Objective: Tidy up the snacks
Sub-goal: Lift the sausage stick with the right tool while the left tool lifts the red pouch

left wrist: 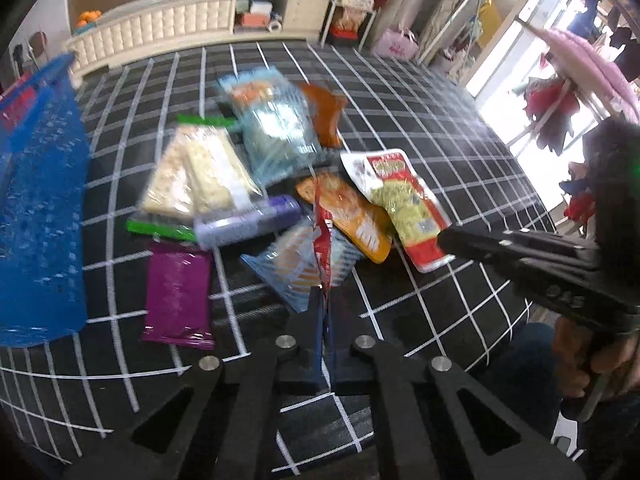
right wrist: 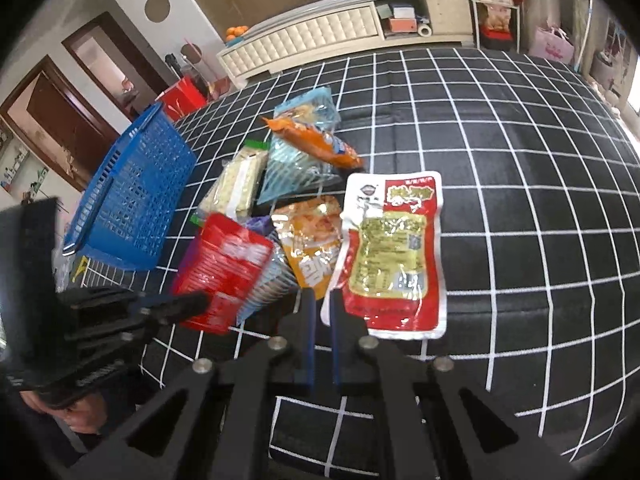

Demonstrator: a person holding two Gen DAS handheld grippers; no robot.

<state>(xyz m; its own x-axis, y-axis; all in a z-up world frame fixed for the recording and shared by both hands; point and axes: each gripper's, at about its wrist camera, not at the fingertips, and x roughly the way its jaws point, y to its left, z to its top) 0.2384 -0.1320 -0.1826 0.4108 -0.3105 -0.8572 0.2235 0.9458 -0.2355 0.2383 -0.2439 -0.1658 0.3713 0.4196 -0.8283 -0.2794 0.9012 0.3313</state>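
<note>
The left gripper [left wrist: 322, 294] is clamped on the edge of a red packet [right wrist: 224, 272], lifted just above the pile of snacks. Beyond its tips lie an orange pouch [left wrist: 352, 216], a purple packet [left wrist: 178, 292] to their left, and a pack of pale crackers [left wrist: 200, 176] farther ahead. A blue basket [left wrist: 40, 208] stands well off to its left on the black checked cloth [left wrist: 420, 92].

The right gripper [right wrist: 322, 304] has its jaws drawn narrow, with the lower left corner of a red and white pouch [right wrist: 394, 248] pinched between its tips. The pouch lies flat on the cloth ahead and to the right of them.
</note>
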